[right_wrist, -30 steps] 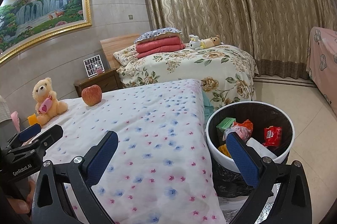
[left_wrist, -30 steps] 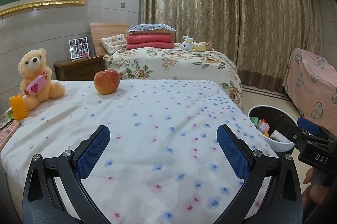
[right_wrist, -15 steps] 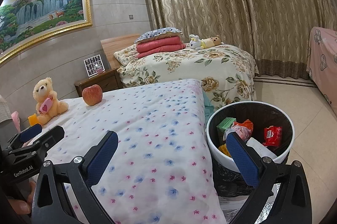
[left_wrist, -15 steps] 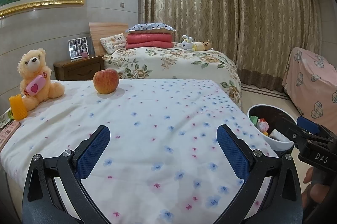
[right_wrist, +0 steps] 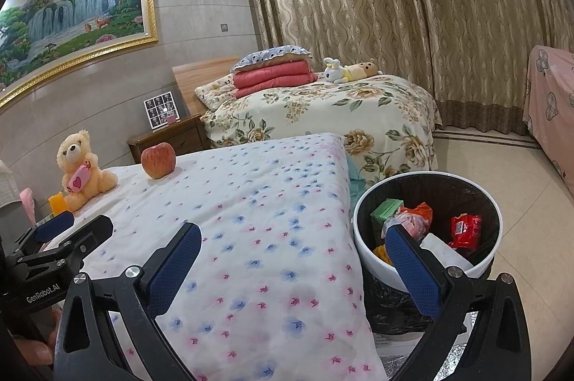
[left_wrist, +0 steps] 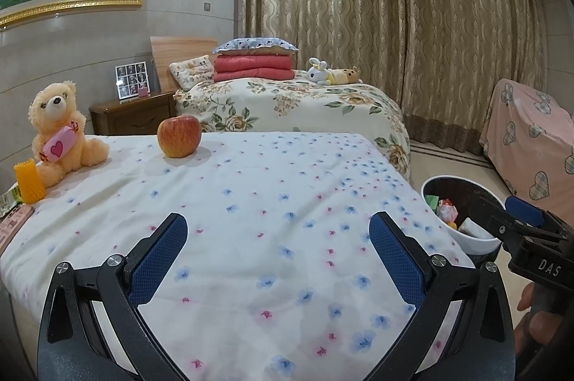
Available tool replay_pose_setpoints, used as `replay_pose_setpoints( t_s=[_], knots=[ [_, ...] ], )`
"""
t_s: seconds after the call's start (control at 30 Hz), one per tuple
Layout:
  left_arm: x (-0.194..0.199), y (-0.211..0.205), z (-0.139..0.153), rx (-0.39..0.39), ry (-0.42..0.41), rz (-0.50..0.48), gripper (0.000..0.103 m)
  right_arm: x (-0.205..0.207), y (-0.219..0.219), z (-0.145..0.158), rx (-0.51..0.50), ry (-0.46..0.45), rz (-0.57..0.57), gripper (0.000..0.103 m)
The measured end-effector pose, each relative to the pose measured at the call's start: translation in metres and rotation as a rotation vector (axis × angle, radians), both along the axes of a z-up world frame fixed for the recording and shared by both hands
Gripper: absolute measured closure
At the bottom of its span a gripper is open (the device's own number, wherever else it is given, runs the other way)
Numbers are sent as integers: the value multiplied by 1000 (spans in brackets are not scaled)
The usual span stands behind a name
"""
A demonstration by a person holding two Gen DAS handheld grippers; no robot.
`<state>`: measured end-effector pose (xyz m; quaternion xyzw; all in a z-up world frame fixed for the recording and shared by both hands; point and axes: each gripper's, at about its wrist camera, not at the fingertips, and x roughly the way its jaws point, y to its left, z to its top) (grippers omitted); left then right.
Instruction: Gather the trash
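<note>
Left gripper (left_wrist: 278, 237) is hovering over the bed (left_wrist: 251, 201), fingers spread and empty, "GenRobot.AI" showing on its body. Right gripper (right_wrist: 292, 250), marked "DAS", is gaping too. Trash is sitting in the white bin (right_wrist: 362, 259) beside the bed's right edge; an apple (left_wrist: 178, 136) is resting near the far edge.

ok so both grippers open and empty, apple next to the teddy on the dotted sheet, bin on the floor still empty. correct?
Not quite: the bin is not empty. The right wrist view shows a green box, a red packet and other wrappers inside it. The rest holds: left gripper and right gripper open and empty, apple near the teddy.
</note>
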<state>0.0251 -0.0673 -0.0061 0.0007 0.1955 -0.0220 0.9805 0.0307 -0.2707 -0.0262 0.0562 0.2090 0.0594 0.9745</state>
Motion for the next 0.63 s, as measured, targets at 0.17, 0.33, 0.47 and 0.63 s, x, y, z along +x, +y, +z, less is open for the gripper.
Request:
replay_pose_setpoints(
  t_s=[0.17, 0.33, 0.47, 0.63],
  knots=[
    [0, 0, -1, 0, 1, -2, 0, -1, 3, 0, -1, 4, 3, 0],
    [1, 0, -2, -4, 7, -3, 0, -1, 6, 0, -1, 12, 7, 0],
    [4, 2, -4, -9, 17, -2, 0, 1, 6, -1, -3, 25, 8, 0],
    [7, 7, -6, -24, 35, -9, 0, 8, 4, -4, 3, 48, 6, 0]
  ],
)
